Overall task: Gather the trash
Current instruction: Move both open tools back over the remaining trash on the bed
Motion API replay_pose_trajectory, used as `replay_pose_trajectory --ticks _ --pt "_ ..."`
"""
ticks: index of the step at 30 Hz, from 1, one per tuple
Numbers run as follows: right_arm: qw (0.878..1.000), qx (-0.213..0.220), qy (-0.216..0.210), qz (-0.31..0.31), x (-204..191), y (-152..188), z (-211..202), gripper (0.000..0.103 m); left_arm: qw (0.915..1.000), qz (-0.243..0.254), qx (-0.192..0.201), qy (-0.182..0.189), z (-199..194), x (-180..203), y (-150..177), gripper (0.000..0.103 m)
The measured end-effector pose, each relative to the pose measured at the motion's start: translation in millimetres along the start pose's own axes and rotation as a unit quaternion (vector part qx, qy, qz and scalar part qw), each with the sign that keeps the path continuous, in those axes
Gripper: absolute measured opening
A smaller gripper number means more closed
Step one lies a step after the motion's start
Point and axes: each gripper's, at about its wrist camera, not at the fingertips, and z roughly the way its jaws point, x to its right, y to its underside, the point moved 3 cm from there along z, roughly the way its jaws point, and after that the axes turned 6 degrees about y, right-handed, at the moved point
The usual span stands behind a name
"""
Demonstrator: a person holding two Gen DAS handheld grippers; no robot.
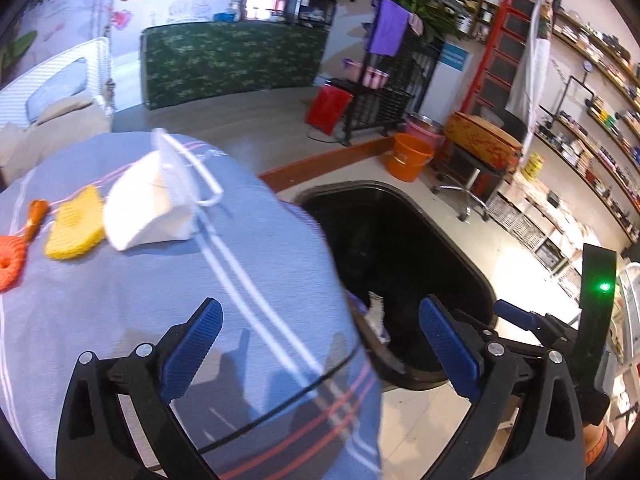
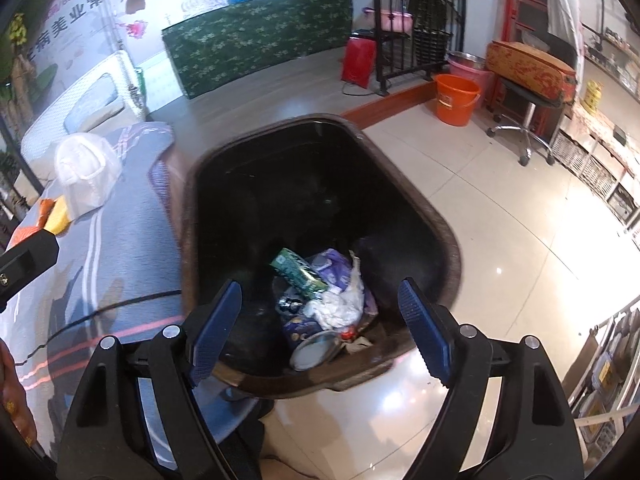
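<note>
A white face mask (image 1: 154,204) lies on the blue striped tablecloth (image 1: 140,300), with a yellow sponge piece (image 1: 76,226) and an orange net item (image 1: 10,264) to its left. My left gripper (image 1: 320,350) is open and empty over the table's right edge. A dark trash bin (image 2: 400,184) stands on the floor beside the table; it holds a green carton (image 2: 300,272), crumpled white tissue (image 2: 340,304), a can (image 2: 310,350) and wrappers. My right gripper (image 2: 320,328) is open and empty above the bin. The mask also shows in the right wrist view (image 2: 86,174).
An orange bucket (image 2: 456,98), a pink basin (image 2: 472,68) and a swivel chair with a patterned case (image 2: 528,66) stand beyond the bin. A black rack (image 1: 384,92), a red bag (image 1: 328,108) and a green counter (image 1: 232,60) are farther back. Shelves (image 1: 592,152) line the right wall.
</note>
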Motion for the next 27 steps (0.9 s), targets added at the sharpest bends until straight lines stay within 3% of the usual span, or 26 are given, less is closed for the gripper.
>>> replay_pose_trajectory --ticks 13,27 --pt "0.995 0.030 -0.064 -0.068 -82.6 -12.4 -25.8 0.080 0.9934 -0.063 0.041 -0.087 -52.7 -77.4 10.1 0.097" --pt "0.982 0.061 -0.110 -0.141 -176.8 -36.0 -35.8 0.080 0.9703 -0.139 0.064 -0.188 -119.0 -174.6 42.3 0.097"
